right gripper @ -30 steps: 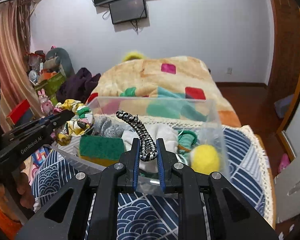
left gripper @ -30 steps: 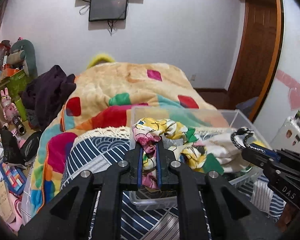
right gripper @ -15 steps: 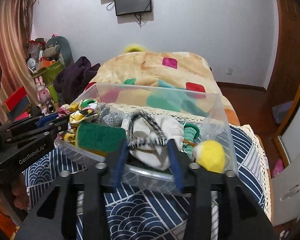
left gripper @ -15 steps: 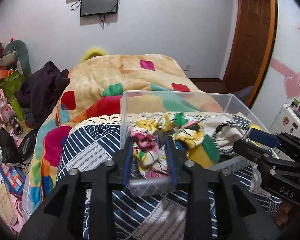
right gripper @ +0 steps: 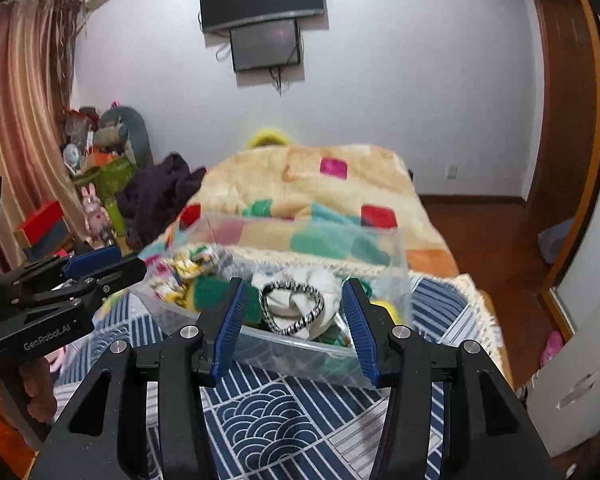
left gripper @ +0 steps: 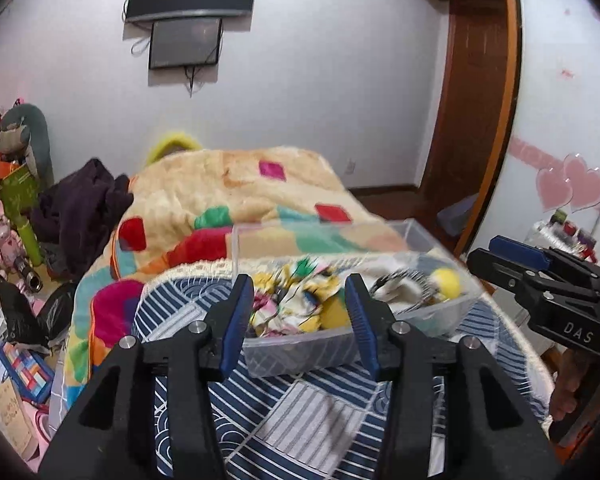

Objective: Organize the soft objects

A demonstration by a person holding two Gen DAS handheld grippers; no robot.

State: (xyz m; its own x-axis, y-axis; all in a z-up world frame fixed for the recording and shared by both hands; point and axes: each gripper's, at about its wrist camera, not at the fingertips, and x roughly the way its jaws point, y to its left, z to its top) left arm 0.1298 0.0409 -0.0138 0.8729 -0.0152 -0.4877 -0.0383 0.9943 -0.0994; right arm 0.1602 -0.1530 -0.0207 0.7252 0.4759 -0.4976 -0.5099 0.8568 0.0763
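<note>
- left claw (left gripper: 299,312) is apart, holding nothing; flowery cloth (left gripper: 290,304) lies in the clear box (left gripper: 300,354).
- right claw (right gripper: 293,318) is apart too; striped band (right gripper: 293,307) lies inside.
- lift both claws straight up so nothing snags.

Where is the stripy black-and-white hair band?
In the right wrist view, the stripy hair band lies inside the clear box, on the white cloth, right of the green sponge.

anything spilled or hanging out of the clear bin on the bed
Nothing stands out. The floral scrunchie, black-and-white hair tie and yellow ball all lie inside the clear bin. Both the left gripper and right gripper are open and empty.
</note>
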